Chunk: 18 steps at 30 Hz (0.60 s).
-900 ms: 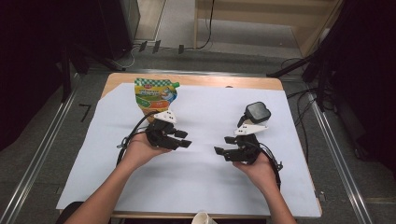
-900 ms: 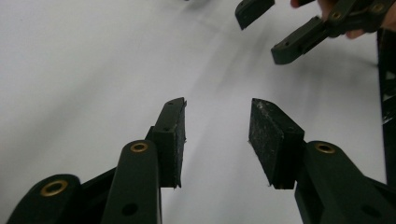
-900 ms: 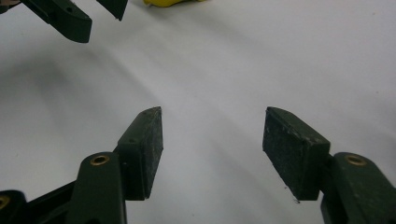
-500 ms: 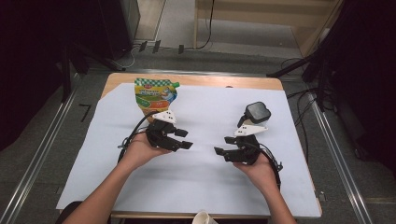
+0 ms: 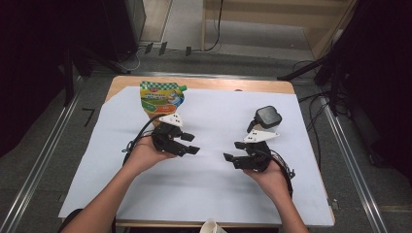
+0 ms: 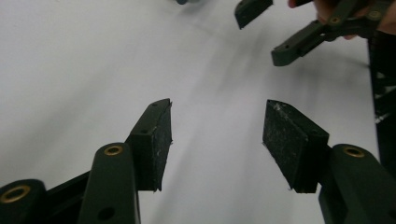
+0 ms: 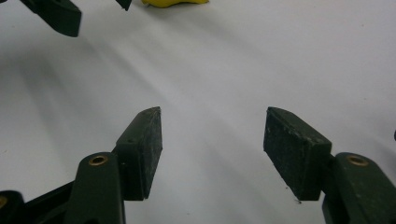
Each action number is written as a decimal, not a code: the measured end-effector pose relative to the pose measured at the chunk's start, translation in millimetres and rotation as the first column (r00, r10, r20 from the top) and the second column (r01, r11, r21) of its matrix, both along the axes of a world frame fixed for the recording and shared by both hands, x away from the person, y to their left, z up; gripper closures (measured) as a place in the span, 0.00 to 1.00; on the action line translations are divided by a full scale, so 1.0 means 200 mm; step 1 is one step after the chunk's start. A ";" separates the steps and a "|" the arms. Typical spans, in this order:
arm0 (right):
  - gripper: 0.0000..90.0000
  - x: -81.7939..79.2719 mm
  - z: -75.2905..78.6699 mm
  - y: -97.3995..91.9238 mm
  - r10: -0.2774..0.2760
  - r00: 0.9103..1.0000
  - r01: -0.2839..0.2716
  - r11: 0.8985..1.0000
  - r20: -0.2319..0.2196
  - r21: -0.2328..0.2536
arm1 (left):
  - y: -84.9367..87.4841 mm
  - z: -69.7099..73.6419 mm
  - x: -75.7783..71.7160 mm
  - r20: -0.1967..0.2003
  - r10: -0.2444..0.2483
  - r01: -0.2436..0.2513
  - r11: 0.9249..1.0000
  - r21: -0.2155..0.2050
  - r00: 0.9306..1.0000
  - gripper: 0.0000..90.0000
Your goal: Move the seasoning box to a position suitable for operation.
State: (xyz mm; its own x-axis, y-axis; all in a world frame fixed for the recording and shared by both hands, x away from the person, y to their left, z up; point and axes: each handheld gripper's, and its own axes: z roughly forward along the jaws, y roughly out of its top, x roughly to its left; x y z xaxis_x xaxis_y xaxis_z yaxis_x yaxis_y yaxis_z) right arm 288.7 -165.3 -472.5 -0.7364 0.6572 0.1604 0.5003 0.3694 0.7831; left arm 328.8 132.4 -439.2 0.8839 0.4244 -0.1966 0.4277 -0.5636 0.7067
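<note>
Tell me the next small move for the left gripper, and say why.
Probably swing the left gripper toward the pouch standing just behind it at the table's far edge. Its jaws stand open with nothing between them, pointing inward at the right gripper over bare white sheet, so it must turn to face the pouch before closing.

Bare white sheet point(image 5: 209, 187) lies open everywhere except pouch point(image 5: 162, 98) and black box point(image 5: 268, 116) at the back.

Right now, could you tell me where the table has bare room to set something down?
The white sheet is bare along its near edge and between the left tongs and right tongs. It is crowded at the far side by the pouch and the black object.
</note>
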 end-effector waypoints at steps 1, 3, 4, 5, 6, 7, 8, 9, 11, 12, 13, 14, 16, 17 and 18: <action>0.43 0.00 0.00 0.00 0.000 1.000 0.000 1.000 0.002 0.001 | 0.00 0.00 0.00 -0.008 0.005 -0.005 1.000 -0.001 1.000 0.51; 0.43 0.00 0.01 -0.01 -0.007 1.000 0.007 1.000 0.004 0.005 | 0.00 0.00 0.00 -0.022 0.004 -0.004 1.000 -0.012 1.000 0.50; 0.44 0.00 0.01 -0.01 -0.007 1.000 0.007 1.000 0.007 0.006 | 0.00 0.00 0.00 -0.020 0.003 -0.004 1.000 -0.013 1.000 0.50; 0.44 0.00 0.02 -0.01 -0.008 1.000 0.008 1.000 0.008 0.006 | 0.00 0.00 0.00 -0.020 0.003 -0.004 1.000 -0.017 1.000 0.50; 0.45 0.00 0.02 -0.02 -0.011 1.000 0.011 1.000 0.009 0.006 | 0.00 0.00 0.00 -0.024 0.000 0.000 1.000 -0.027 1.000 0.49; 0.45 0.00 0.02 -0.02 -0.013 1.000 0.013 1.000 0.009 0.007 | 0.00 0.01 0.00 -0.026 -0.001 0.000 1.000 -0.030 1.000 0.48; 0.45 0.00 0.02 -0.03 -0.012 1.000 0.012 1.000 0.009 0.005 | 0.00 0.01 0.00 -0.021 -0.003 0.002 1.000 -0.026 1.000 0.48; 0.45 0.00 0.03 -0.03 -0.012 1.000 0.012 1.000 0.009 0.007 | 0.00 0.01 -0.01 -0.018 -0.006 0.006 1.000 -0.021 1.000 0.48; 0.45 0.00 0.03 -0.05 -0.020 1.000 0.020 1.000 0.013 0.008 | 0.00 0.01 -0.01 -0.016 -0.011 0.011 1.000 -0.025 1.000 0.47; 0.45 0.00 0.03 -0.05 -0.023 1.000 0.023 1.000 0.013 0.008 | -0.01 0.01 -0.01 -0.013 -0.013 0.012 1.000 -0.027 1.000 0.48; 0.45 0.00 0.03 -0.06 -0.027 1.000 0.027 1.000 0.013 0.006 | -0.01 0.02 -0.01 -0.010 -0.017 0.017 0.999 -0.027 1.000 0.48; 0.45 0.01 0.03 -0.07 -0.031 0.999 0.031 0.999 0.015 0.005 | -0.01 0.02 -0.02 -0.010 -0.020 0.020 0.999 -0.027 1.000 0.48; 0.45 0.01 0.04 -0.09 -0.042 0.999 0.042 0.999 0.016 0.005 | -0.01 0.02 -0.02 -0.010 -0.019 0.019 0.999 -0.031 1.000 0.48; 0.45 0.01 0.04 -0.11 -0.048 0.999 0.048 0.999 0.020 0.004 | -0.01 0.02 -0.02 -0.009 -0.020 0.020 0.999 -0.029 1.000 0.48; 0.45 0.01 0.04 -0.12 -0.054 0.998 0.054 0.999 0.021 0.003 | -0.01 0.03 -0.02 -0.010 -0.021 0.020 0.999 -0.029 1.000 0.47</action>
